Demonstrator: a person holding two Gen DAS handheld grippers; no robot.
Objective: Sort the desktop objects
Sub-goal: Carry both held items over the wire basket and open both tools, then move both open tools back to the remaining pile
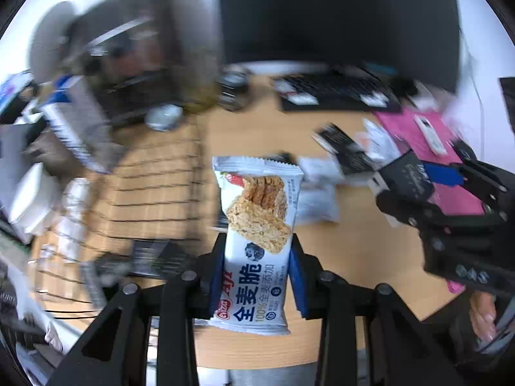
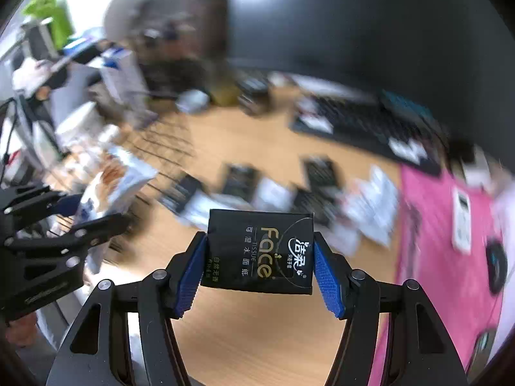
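Note:
My left gripper (image 1: 257, 273) is shut on a white cracker snack packet (image 1: 257, 225), held upright above the wooden desk (image 1: 354, 241). My right gripper (image 2: 260, 257) is shut on a black tissue pack (image 2: 260, 251) marked "Face", its blue pads pressing both sides. In the left wrist view the right gripper (image 1: 428, 177) shows at the right edge with the black tissue pack (image 1: 402, 173) between its fingers. In the right wrist view the left gripper (image 2: 70, 212) appears at the left, holding the snack packet (image 2: 112, 186). Several more black and white packs (image 2: 289, 189) lie blurred on the desk.
A wire rack (image 1: 154, 180) stands at the left of the desk (image 2: 257, 321). A keyboard (image 1: 334, 90) and a dark monitor (image 1: 338, 16) sit at the back. A pink mat (image 2: 450, 241) with a white remote (image 2: 462, 218) lies at the right. Clutter fills the left side.

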